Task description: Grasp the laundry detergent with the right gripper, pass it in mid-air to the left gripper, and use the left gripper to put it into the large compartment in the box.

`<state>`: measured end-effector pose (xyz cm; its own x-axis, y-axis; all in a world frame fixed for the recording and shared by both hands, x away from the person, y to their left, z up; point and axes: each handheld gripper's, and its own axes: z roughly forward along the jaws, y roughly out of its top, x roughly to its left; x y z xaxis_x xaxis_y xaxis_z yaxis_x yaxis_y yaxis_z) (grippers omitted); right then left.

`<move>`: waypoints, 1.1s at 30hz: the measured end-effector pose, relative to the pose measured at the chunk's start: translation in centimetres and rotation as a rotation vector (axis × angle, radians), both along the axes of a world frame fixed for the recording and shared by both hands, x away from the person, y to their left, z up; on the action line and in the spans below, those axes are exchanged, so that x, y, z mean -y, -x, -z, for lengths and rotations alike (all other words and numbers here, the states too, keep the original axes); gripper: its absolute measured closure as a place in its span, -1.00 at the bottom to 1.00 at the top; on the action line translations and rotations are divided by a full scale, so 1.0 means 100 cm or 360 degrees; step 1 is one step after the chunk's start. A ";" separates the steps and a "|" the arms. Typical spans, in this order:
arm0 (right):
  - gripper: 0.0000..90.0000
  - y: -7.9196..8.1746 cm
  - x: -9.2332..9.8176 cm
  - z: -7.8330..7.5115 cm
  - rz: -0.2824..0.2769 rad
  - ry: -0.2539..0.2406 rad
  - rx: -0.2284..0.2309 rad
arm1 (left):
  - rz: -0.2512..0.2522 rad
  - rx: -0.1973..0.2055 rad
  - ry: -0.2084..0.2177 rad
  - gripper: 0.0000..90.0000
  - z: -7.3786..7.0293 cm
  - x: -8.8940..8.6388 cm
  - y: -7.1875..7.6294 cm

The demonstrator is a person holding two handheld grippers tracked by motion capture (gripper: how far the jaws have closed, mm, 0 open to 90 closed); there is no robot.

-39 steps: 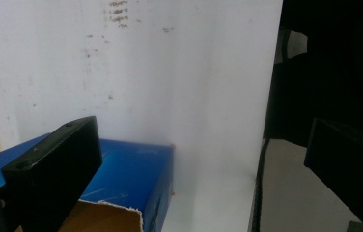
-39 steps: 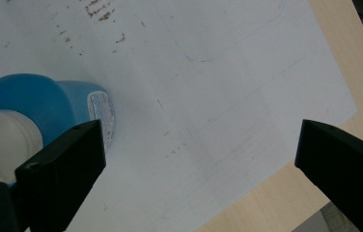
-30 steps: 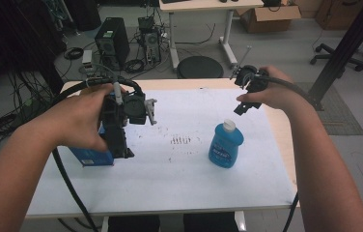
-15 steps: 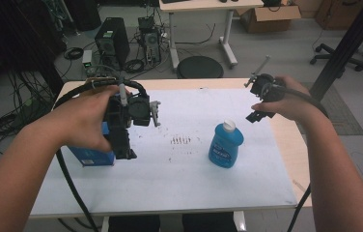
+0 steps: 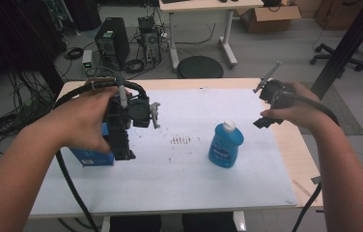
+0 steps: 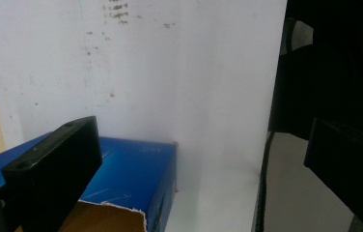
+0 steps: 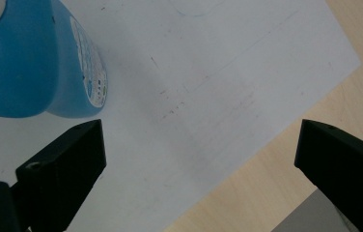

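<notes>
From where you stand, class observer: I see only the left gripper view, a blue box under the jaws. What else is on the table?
Observer: A blue bottle with a white cap stands upright right of centre on the white sheet.
Operator: Is the other gripper near it?
Observer: The right gripper hangs above the sheet's right edge, apart from the bottle, jaws wide open.
Operator: And my own gripper?
Observer: The left gripper hangs over the blue box, jaws open, gripping nothing.
</notes>
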<state>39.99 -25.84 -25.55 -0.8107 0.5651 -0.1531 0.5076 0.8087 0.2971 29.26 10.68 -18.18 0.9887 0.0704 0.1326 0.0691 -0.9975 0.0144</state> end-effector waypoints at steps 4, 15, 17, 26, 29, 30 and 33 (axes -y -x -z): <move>-0.91 0.005 0.002 0.002 0.0004 -0.0025 0.0001 | 0.0005 0.0003 -0.0003 -0.99 -0.001 -0.002 0.000; -0.91 0.029 0.019 0.016 -0.0010 -0.0097 0.0019 | 0.0000 0.0007 -0.0004 -0.99 0.000 -0.004 0.000; -0.91 0.032 0.021 0.019 -0.0007 -0.0109 0.0021 | 0.0007 0.0007 -0.0011 -0.99 0.000 -0.003 0.001; -0.91 0.047 0.025 0.033 -0.0020 -0.0141 0.0017 | 0.0011 0.0007 0.0011 -0.99 0.000 -0.002 0.003; -0.91 0.053 0.026 0.039 -0.0037 -0.0159 0.0028 | 0.0018 0.0004 0.0017 -0.99 0.001 -0.003 0.003; -0.91 0.053 0.026 0.039 -0.0037 -0.0159 0.0028 | 0.0018 0.0004 0.0017 -0.99 0.001 -0.003 0.003; -0.91 0.058 0.025 0.044 -0.0053 -0.0173 0.0045 | 0.0016 0.0004 0.0013 -0.99 0.002 -0.004 0.003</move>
<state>34.17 -28.39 -30.00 -0.8256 0.5524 -0.1154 0.4712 0.7873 0.3977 28.94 11.08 -18.34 0.9890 0.0617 0.1346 0.0592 -0.9980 0.0227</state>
